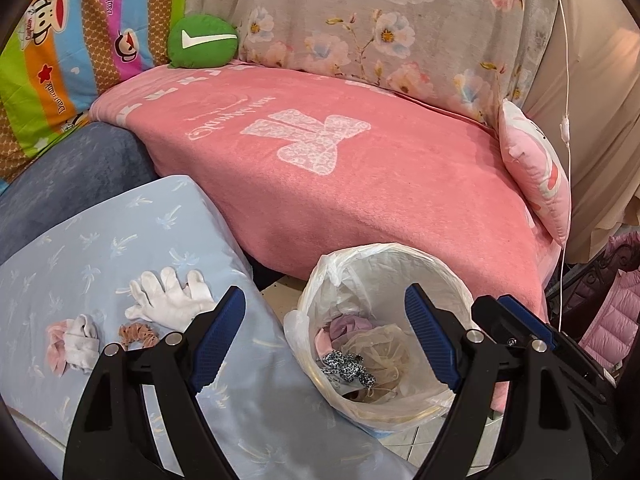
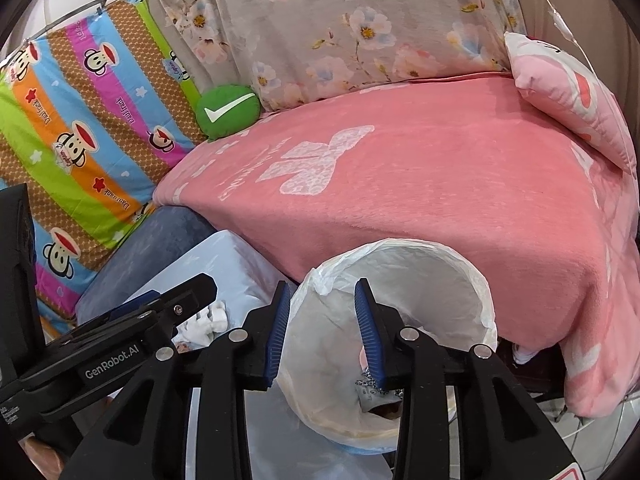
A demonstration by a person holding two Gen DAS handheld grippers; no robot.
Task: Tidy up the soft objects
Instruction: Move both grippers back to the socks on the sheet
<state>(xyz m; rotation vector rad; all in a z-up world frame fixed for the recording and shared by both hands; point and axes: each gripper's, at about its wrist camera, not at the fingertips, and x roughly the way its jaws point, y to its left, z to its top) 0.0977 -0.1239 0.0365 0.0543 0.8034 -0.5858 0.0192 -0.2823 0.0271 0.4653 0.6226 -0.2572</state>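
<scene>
left gripper [image 1: 324, 336]: wide open, empty, above bin [image 1: 460, 280] | right gripper [image 2: 322, 330]: half open, empty, over bin rim | glove [image 1: 170, 300], sock [image 1: 82, 344], scrunchie [image 1: 138, 336] wait on blue pillow [image 1: 120, 232] | risk: loose liner may catch a finger and tip bin

A lined bin [image 1: 400, 264] stands on the floor in front of the blanket-covered sofa seat [image 1: 360, 184], with a leopard-print scrunchie [image 1: 348, 366], a crumpled plastic bag [image 1: 376, 354] and some cloth items inside. Left of the bin lies a pillow [image 1: 120, 248]; on it rest a glove [image 1: 170, 296], a scrunchie [image 1: 138, 336] in front of the glove, and a rolled sock [image 1: 74, 342] to that scrunchie's left. A round cushion [image 1: 202, 42] sits at the seat's back left corner, a small pillow [image 1: 538, 176] at its right edge.
</scene>
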